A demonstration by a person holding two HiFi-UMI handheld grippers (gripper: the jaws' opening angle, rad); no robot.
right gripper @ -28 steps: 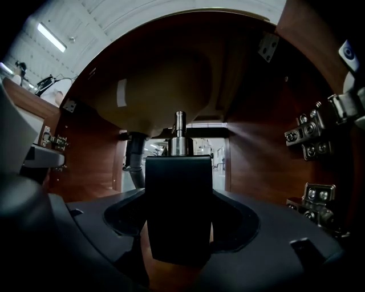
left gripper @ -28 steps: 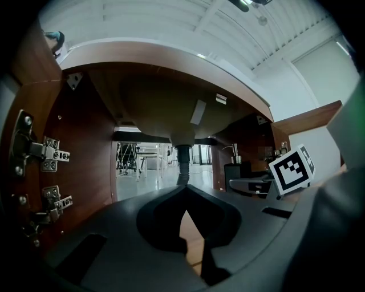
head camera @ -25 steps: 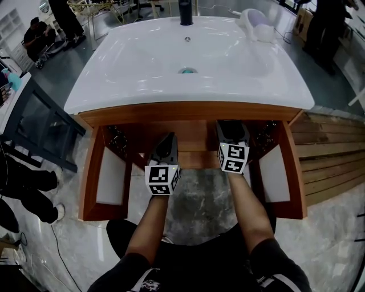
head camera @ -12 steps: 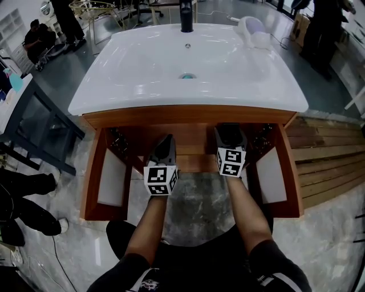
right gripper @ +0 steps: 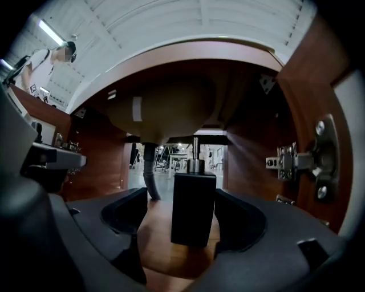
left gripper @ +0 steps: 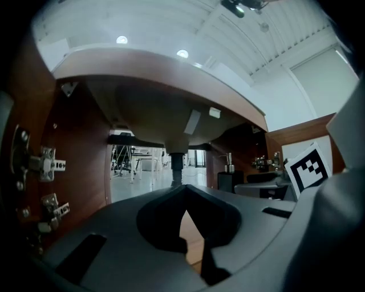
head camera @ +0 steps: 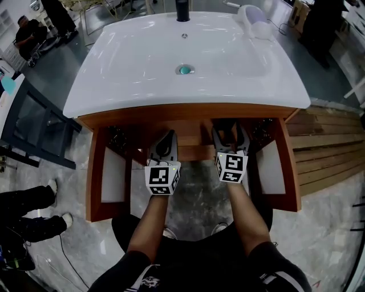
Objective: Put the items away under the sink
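Note:
A black soap dispenser (right gripper: 193, 208) with a metal pump stands upright on the wooden shelf (right gripper: 159, 236) inside the cabinet under the white sink (head camera: 137, 63). My right gripper (right gripper: 181, 199) is open, and its jaws flank the dispenser with a gap on the left side. In the head view the right gripper (head camera: 230, 140) reaches into the cabinet's right half, where the sink top hides the dispenser. My left gripper (head camera: 165, 149) points into the left half; its jaws meet at the tips (left gripper: 182, 189) with nothing between them. The left gripper view shows the dispenser (left gripper: 229, 175) to the right.
Both cabinet doors (head camera: 111, 174) (head camera: 274, 171) stand open at the sides, with metal hinges (right gripper: 296, 159) on the inner walls. A drain pipe (right gripper: 150, 174) hangs down behind the dispenser. A black tap (head camera: 182, 10) and a white and purple item (head camera: 255, 23) are on the sink top.
My right gripper has drawn back slightly towards me and its jaws look wider apart. The left gripper has hardly moved. The head view has shifted a little.

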